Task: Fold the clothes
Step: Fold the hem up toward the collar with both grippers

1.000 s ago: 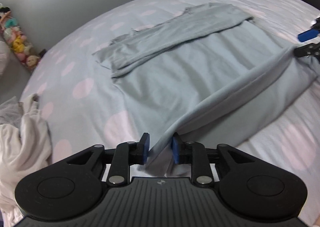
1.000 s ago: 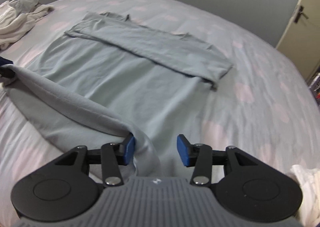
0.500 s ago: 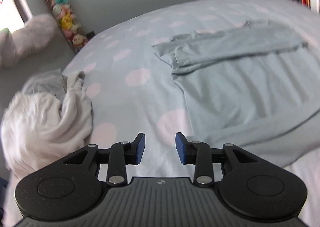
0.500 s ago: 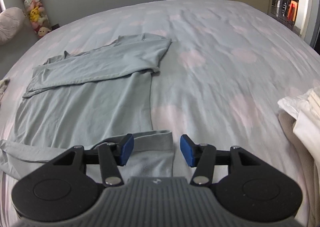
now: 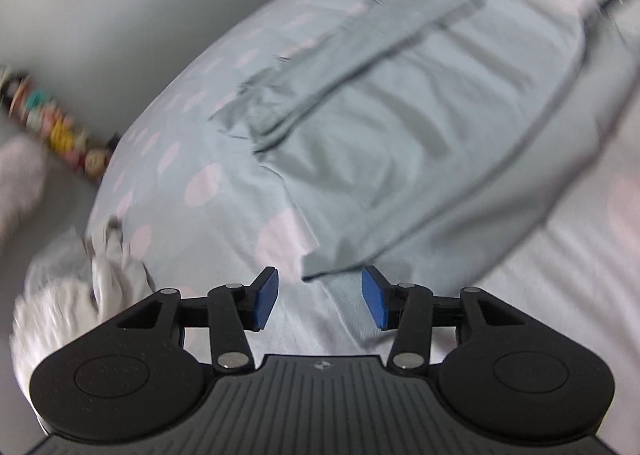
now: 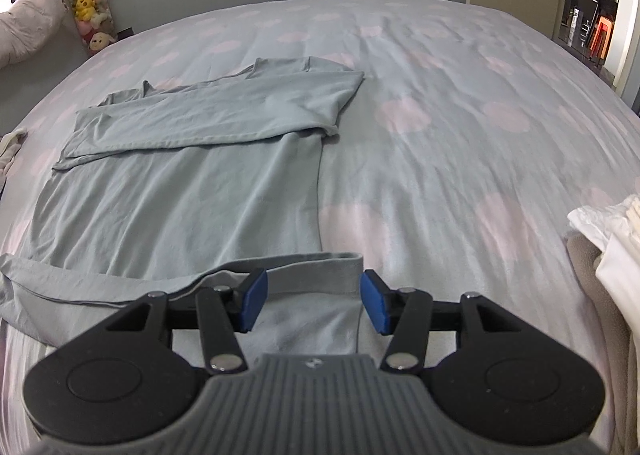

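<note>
A light grey-blue shirt (image 6: 180, 191) lies flat on the bed (image 6: 460, 127), its far edge and its near edge folded in over the body. It also shows in the blurred left wrist view (image 5: 400, 127). My left gripper (image 5: 318, 301) is open and empty, just short of the shirt's near corner (image 5: 320, 267). My right gripper (image 6: 312, 301) is open above the folded near edge (image 6: 304, 271), not holding it.
The bed has a pale blue cover with pink dots. A crumpled white garment (image 5: 80, 295) lies at the left. A stack of folded white and beige clothes (image 6: 608, 255) sits at the right. Plush toys (image 6: 86, 3) and a pink pillow (image 6: 28, 27) are by the wall.
Both grippers let go of the shirt's near edge, which now lies folded over the body. Both opened wider. The left gripper swung away to the left and back toward the shirt's corner.
</note>
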{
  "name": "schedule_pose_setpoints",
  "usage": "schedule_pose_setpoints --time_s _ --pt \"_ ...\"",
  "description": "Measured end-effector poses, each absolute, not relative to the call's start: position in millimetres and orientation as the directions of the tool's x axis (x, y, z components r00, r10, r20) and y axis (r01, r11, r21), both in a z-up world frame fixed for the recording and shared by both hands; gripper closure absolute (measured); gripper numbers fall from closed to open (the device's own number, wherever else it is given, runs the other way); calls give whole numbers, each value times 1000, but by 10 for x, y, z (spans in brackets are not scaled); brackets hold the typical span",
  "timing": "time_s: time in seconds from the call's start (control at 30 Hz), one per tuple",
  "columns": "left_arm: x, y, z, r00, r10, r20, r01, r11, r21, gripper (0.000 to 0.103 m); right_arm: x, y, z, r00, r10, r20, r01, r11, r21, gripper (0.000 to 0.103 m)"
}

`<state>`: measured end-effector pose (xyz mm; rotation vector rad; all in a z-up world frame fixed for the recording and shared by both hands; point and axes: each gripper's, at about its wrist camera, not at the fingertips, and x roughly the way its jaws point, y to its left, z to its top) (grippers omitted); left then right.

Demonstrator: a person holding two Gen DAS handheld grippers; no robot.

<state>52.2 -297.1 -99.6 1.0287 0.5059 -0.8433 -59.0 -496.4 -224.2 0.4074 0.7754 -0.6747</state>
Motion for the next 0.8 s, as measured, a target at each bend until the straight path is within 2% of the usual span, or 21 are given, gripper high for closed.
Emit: schedule_pose_setpoints --time_s 0.17,0.3,0.43,0.53,0.6,0.8 --pt "389 -3065 -1248 633 -348 -691 751 61 657 59 -570 -4983 -2281 533 -378 -757 680 724 118 48" --pt "314 -3109 -1448 661 -348 -664 677 -103 728 66 -566 -5002 -2300 540 -369 -757 678 723 132 48" --pt "280 -3126 -1620 699 -372 -611 575 -216 789 67 -569 -5030 -2321 543 -362 -758 684 714 149 48" --pt "292 -3152 -1719 707 -377 -598 554 -229 800 76 -559 -5045 -2330 541 -360 -760 686 712 151 48" --pt "329 -3168 -1700 697 -374 -612 582 -203 787 87 -557 -5044 -2322 543 -362 -758 683 715 148 48" --pt "468 -3190 -1550 684 -368 -630 651 -81 754 93 -484 -5034 -2185 563 -325 -760 583 808 87 47"
